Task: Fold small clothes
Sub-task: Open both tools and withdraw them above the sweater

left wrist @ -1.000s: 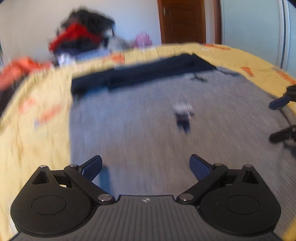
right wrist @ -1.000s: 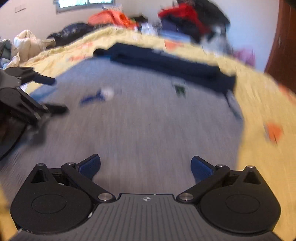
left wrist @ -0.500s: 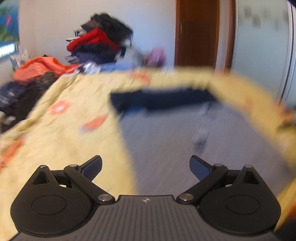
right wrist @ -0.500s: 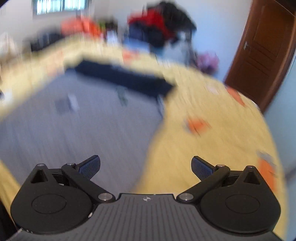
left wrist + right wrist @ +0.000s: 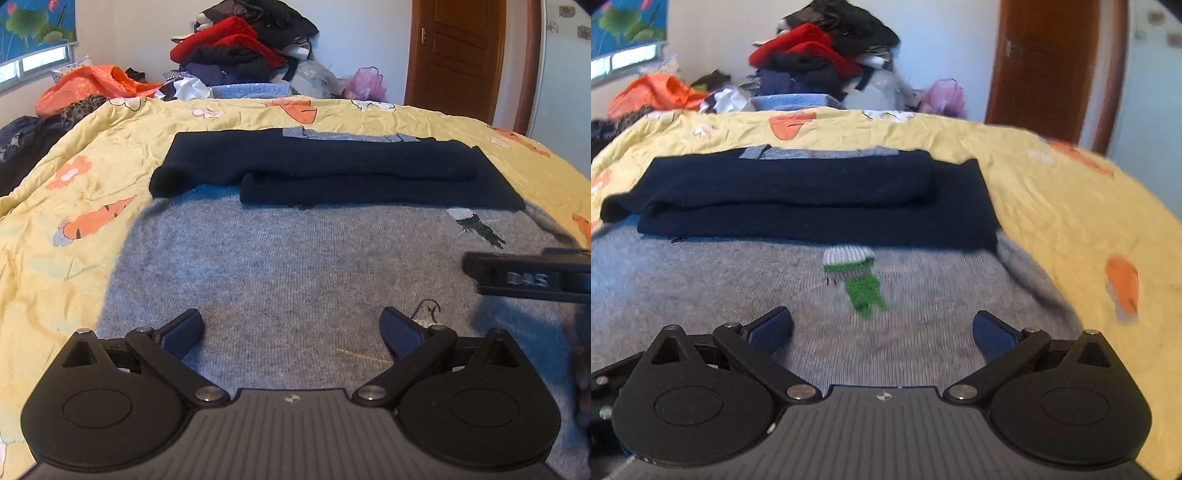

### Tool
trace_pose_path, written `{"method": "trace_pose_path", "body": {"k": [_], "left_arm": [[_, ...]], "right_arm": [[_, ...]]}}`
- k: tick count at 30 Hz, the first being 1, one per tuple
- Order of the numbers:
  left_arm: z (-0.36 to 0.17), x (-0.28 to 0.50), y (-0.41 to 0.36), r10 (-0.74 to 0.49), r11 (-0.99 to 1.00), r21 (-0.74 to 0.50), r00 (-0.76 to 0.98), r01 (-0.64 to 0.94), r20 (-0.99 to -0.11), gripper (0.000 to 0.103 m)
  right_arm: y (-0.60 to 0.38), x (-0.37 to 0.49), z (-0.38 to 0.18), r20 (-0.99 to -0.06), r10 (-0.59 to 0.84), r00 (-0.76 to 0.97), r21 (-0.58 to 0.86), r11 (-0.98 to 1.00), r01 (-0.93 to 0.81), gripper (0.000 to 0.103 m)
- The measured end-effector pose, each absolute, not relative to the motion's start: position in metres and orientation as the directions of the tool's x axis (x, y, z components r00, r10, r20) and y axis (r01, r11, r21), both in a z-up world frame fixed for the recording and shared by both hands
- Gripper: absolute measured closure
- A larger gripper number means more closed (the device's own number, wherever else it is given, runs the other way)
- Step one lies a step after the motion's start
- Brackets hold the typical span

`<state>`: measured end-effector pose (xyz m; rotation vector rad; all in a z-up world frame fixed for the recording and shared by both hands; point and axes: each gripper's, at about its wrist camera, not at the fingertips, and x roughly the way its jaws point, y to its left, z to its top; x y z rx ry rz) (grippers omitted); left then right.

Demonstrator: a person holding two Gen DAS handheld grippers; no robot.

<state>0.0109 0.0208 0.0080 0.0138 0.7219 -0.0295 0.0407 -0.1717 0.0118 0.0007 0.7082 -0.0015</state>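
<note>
A small grey knit sweater [image 5: 295, 258] lies flat on the yellow bedspread [image 5: 74, 184]; it also shows in the right wrist view [image 5: 738, 280]. Its dark navy sleeves [image 5: 332, 170] are folded across the far end, also in the right wrist view [image 5: 812, 199]. A small green and white knit figure [image 5: 860, 280] is on its front. My left gripper [image 5: 291, 332] is open and empty, low over the sweater's near part. My right gripper [image 5: 882, 332] is open and empty, over the sweater's right part; part of it shows in the left wrist view [image 5: 528, 277].
A pile of red, black and blue clothes [image 5: 240, 48] is heaped beyond the bed's far edge. Orange fabric [image 5: 92, 85] lies at the far left. A brown door [image 5: 458, 55] stands at the back right. The bedspread extends left and right of the sweater.
Both grippers have swung back over the sweater and now point at the folded navy sleeves. Both stayed open. The views are steadier than before.
</note>
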Motion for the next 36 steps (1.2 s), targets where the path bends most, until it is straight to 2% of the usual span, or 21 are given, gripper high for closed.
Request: {"method": "trace_pose_path", "body": {"k": [8, 36], "left_arm": [[0.005, 0.012, 0.024, -0.026, 0.999, 0.001, 0.750, 0.036, -0.661, 0.000], [0.006, 0.019, 0.020, -0.021, 1.000, 0.004, 0.750, 0.031, -0.661, 0.000]], "right_arm": [[-0.188, -0.024, 0.014, -0.638, 0.057, 0.768, 0.003, 0.997, -0.072, 0.000], [-0.186, -0.023, 0.015, -0.638, 0.057, 0.768, 0.000, 0.997, -0.074, 0.000]]}}
